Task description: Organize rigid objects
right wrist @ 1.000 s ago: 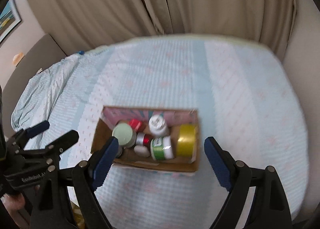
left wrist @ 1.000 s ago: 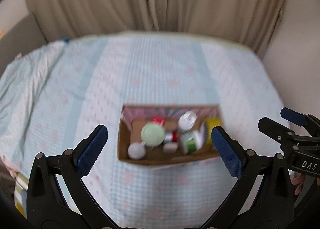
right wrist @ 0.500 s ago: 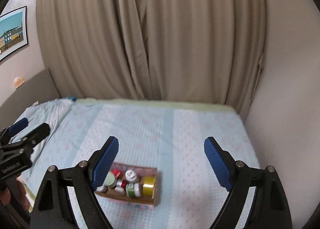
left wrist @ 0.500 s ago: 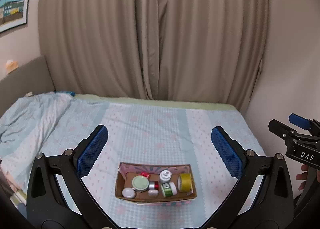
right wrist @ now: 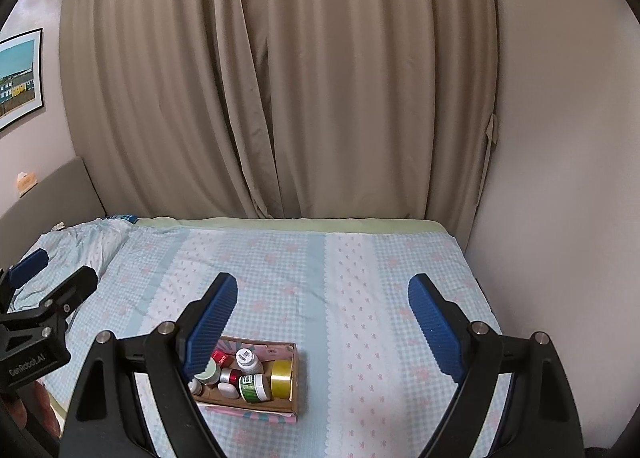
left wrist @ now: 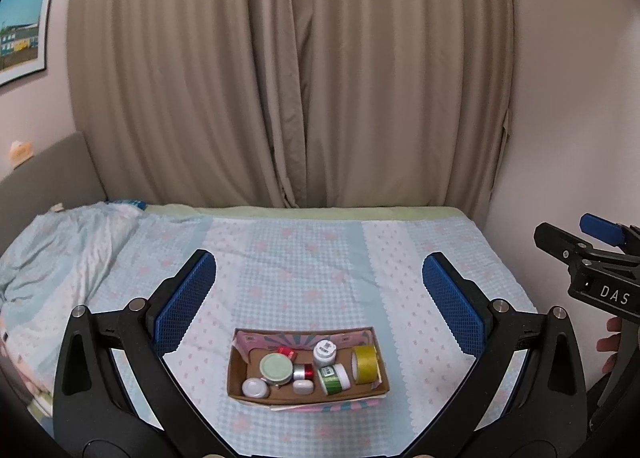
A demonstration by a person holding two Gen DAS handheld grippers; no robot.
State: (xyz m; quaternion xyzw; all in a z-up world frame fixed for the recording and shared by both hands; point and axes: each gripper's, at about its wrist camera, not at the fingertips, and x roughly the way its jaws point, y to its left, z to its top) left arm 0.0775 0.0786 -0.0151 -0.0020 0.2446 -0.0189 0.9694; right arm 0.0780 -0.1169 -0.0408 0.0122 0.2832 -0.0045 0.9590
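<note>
An open cardboard box [left wrist: 240, 366] [right wrist: 295, 382] lies on the bed near its front edge. It holds several jars and bottles: a pale green lidded jar [left wrist: 276, 368], a green-labelled bottle [left wrist: 334, 378] [right wrist: 252, 388], a white bottle [left wrist: 325, 352] [right wrist: 246, 360], a yellow tape roll [left wrist: 365, 363] [right wrist: 282, 378], and small red and white items. My left gripper [left wrist: 319, 286] is open and empty, held well back above the box. My right gripper [right wrist: 322, 306] is open and empty, to the right of the box.
The bed has a light blue checked sheet [left wrist: 304, 258] with a rumpled blanket [left wrist: 60, 242] at the left. Beige curtains [left wrist: 288, 78] hang behind it. A wall [right wrist: 560, 178] borders the bed's right side. A headboard [left wrist: 44, 174] stands at the left.
Both grippers have pulled back and tilted up from close over the box, so the box now looks small and low in both views. Both stayed open and empty.
</note>
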